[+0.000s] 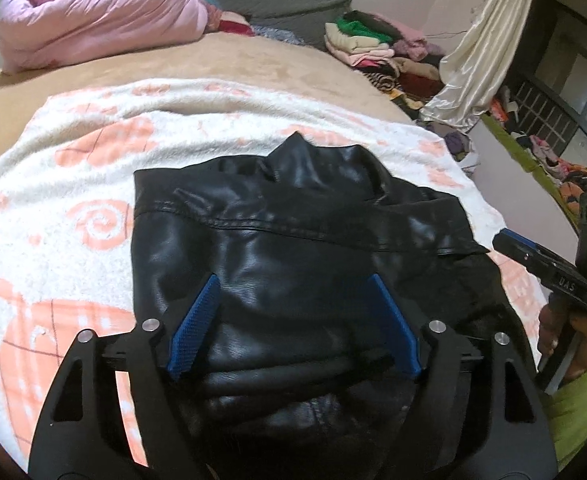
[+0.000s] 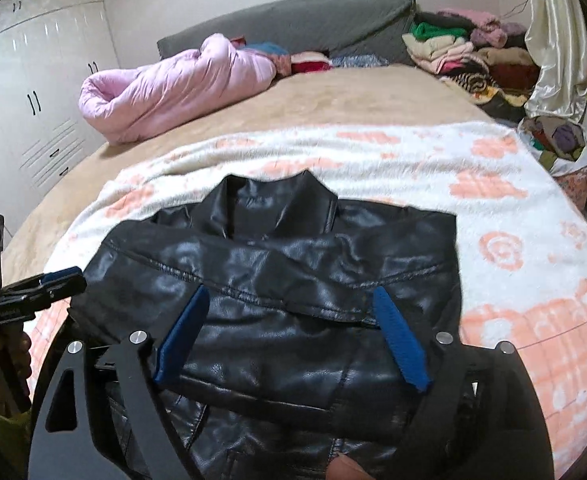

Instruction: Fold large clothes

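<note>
Black jacket (image 1: pixel 277 248) of glossy, creased leather-like material lies folded on a fluffy white blanket (image 1: pixel 65 208) printed with salmon-pink swirls and checked shapes. The blanket is spread over a tan bed (image 1: pixel 253 64). Stitched seams run across the jacket's panels, and its pointed collar stands at the far edge, ahead of both tools.

The left hand-held gripper (image 1: pixel 293 312) hangs over the near part of the jacket with its jaws spread wide. Its ribbed blue pads (image 1: pixel 195 320) stand clear of the leather, with nothing clamped between them. The right hand-held gripper (image 2: pixel 291 332) hovers the same way, jaws wide apart and pads (image 2: pixel 401 340) off the garment, pointing down at a slant toward the folded front. In the left wrist view it shows at the right edge, gripped by a hand (image 1: pixel 565 336) in a lime-green sleeve (image 1: pixel 577 412); small white letters on its black body seem to read "UAS".

Beyond the grippers, a puffy pink quilt (image 2: pixel 173 88) lies rolled in a soft tube to the far left. A heap of mixed folded clothes (image 2: pixel 457 52) sits at the far right, beside a shiny cream curtain (image 2: pixel 553 40). A grey headboard cushion (image 2: pixel 301 24) backs the bed. White glossy wardrobe doors (image 2: pixel 33 80) with dark handles stand far to the left.
</note>
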`<state>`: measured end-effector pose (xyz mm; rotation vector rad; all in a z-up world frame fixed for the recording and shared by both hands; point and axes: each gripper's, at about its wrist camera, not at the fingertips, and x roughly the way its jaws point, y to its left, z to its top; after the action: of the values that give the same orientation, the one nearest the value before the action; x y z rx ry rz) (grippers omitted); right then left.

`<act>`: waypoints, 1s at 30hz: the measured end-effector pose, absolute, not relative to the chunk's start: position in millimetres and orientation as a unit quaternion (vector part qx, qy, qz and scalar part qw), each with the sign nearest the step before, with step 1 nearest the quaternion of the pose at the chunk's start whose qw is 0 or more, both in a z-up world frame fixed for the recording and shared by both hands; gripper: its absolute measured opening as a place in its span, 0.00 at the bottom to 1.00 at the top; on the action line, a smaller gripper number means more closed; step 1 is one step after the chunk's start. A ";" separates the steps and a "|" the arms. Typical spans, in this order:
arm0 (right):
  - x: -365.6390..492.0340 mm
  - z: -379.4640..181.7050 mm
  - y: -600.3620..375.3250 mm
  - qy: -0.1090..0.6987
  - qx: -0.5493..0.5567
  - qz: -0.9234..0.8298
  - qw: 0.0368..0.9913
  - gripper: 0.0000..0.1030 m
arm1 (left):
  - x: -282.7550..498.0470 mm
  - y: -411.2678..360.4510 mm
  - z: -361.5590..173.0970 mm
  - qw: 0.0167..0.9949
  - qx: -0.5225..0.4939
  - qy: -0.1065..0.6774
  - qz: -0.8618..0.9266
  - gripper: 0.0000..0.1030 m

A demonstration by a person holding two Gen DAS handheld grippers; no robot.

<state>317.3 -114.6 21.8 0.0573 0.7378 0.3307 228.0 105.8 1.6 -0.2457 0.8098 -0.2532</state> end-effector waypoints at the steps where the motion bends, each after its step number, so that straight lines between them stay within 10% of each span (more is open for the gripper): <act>1: 315.8 25.1 -116.3 0.354 0.030 0.160 0.921 0.82 | 227.0 103.9 1.9 0.904 -0.117 0.392 -0.124 0.67; 6: 306.6 34.6 -122.1 0.340 0.038 0.163 0.925 0.78 | 220.9 83.8 1.1 0.902 -0.086 0.399 -0.143 0.67; 12: 296.5 33.7 -110.8 0.351 0.022 0.192 0.916 0.36 | 218.9 52.0 -20.4 0.883 -0.042 0.438 -0.163 0.41; 30: 294.8 -21.1 -83.0 0.429 -0.064 0.156 0.887 0.42 | 217.4 42.8 -43.8 0.876 -0.022 0.458 -0.150 0.41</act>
<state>294.8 -83.0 -21.1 -0.1323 0.8915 0.3249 217.4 42.8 -43.8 -0.0466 0.9567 -0.3127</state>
